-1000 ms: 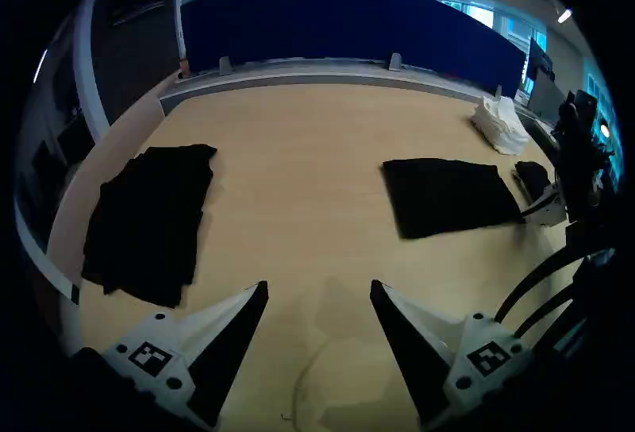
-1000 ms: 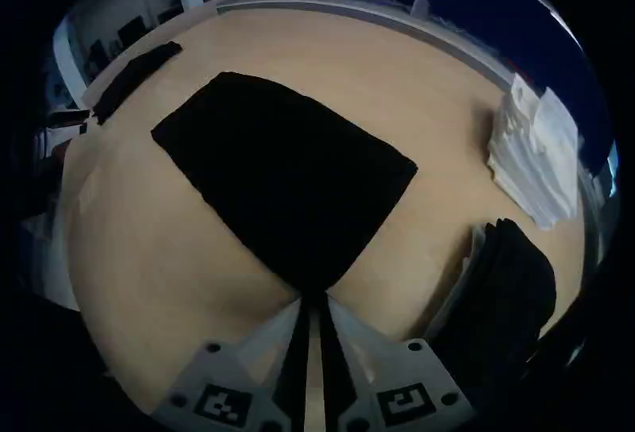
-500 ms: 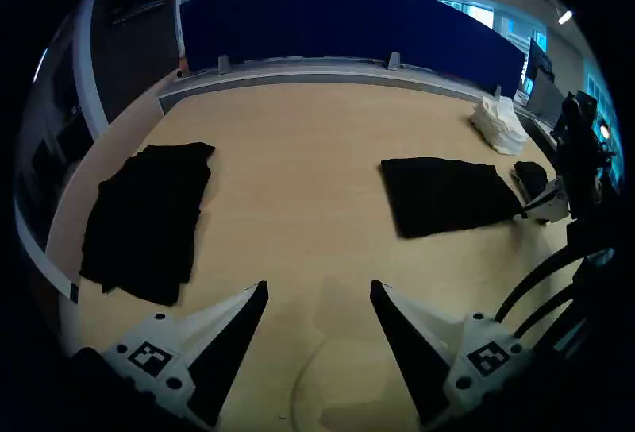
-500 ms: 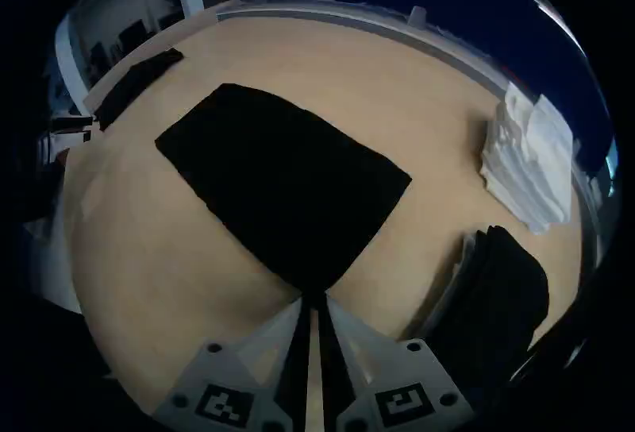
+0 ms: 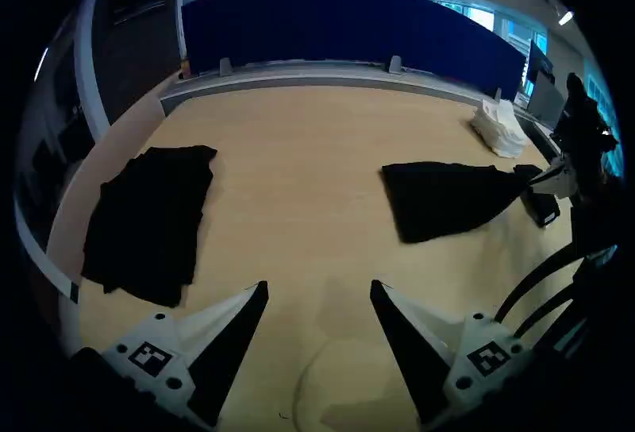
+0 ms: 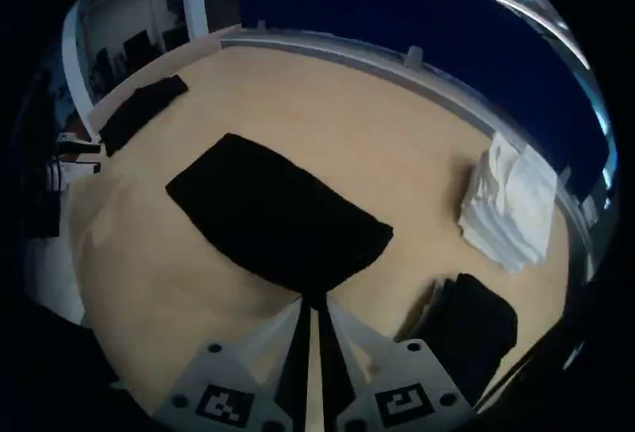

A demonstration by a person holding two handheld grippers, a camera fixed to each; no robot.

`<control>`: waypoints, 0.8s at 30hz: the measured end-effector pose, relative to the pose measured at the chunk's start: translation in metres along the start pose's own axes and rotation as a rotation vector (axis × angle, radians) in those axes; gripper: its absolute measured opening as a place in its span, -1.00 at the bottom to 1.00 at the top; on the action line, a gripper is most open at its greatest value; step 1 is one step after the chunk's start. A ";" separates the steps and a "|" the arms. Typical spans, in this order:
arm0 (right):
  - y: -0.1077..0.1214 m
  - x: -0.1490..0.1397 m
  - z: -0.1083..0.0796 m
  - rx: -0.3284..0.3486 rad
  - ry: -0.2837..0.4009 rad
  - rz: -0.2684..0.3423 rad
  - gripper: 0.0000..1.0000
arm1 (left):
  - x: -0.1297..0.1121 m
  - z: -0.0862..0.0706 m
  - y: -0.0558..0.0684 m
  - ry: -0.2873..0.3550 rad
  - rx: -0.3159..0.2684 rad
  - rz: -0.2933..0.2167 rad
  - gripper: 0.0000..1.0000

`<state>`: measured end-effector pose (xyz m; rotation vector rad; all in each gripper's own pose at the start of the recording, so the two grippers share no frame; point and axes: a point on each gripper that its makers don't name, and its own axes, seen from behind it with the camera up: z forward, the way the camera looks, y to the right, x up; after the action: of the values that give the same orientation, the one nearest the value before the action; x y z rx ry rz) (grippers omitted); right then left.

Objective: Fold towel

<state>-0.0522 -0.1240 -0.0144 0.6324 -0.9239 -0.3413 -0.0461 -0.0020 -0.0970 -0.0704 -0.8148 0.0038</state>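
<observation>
Briefly, the holdings at this moment:

- Towel (image 6: 278, 217): black. It lay spread on the table (image 6: 381, 114), toward its right-hand end as your left gripper view had it. One corner was drawn up off the wood.
- Right gripper (image 6: 314, 298): your fingers were pressed together on that raised corner. The rest of the cloth ran away from the fingertips, forward and to the left in the right gripper view.
- Left gripper (image 5: 317, 289): your fingers stood spread wide with nothing between them, low over bare table. It was well apart from the towel (image 5: 444, 194).
- Bearing: from your left gripper the towel lay ahead and to the right. Its long axis ran crosswise toward the right gripper (image 5: 556, 182), tapering to the pinched corner. The towel's near left corner was the part closest to your free gripper.
- Judgement: your right hand already had the cloth and your left was the far one. A fold would likely turn on carrying the held corner along that axis toward the left edge, or on bringing your left gripper over to a second corner.
- Other cloth, not in hand: a rumpled black cloth (image 5: 147, 217) lay far left. A white stack (image 6: 508, 210) and a dark folded pile (image 6: 468, 329) lay just beside the towel's right end.
</observation>
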 end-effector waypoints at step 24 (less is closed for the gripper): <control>-0.021 0.079 0.002 0.027 0.067 -0.137 -0.88 | 0.002 -0.004 0.001 0.011 -0.007 -0.010 0.91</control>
<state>-0.0096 -0.1827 0.0230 0.7293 -0.8244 -0.4281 -0.0418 -0.0013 -0.0977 -0.0728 -0.8039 -0.0086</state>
